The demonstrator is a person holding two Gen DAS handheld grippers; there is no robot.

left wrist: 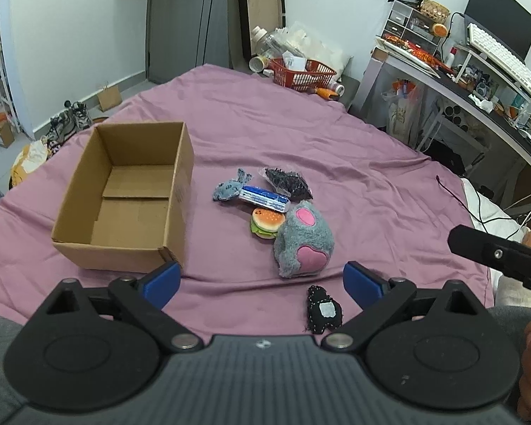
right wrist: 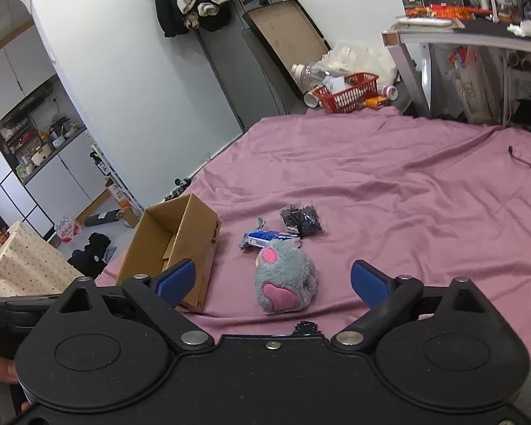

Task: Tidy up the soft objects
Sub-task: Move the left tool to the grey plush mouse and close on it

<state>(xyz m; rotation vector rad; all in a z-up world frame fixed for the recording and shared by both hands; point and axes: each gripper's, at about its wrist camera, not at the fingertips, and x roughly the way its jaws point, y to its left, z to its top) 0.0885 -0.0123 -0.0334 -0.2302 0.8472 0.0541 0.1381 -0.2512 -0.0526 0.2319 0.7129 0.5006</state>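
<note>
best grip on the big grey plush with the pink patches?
Take the grey plush across its rounded middle, coming from above. It lies alone on the purple sheet with bare cloth either side in the right wrist view; the burger toy touches only its far end.

A red basket (left wrist: 303,72) sits at twelve o'clock past the far edge of the purple bedsheet (left wrist: 354,163); a framed board (left wrist: 262,7) leans on the wall behind it; at two o'clock a cluttered bench (left wrist: 478,95) carries a white keyboard (left wrist: 501,58) and a dark monitor (left wrist: 501,26); shoes (left wrist: 70,120) lie at ten o'clock on the floor.
</note>
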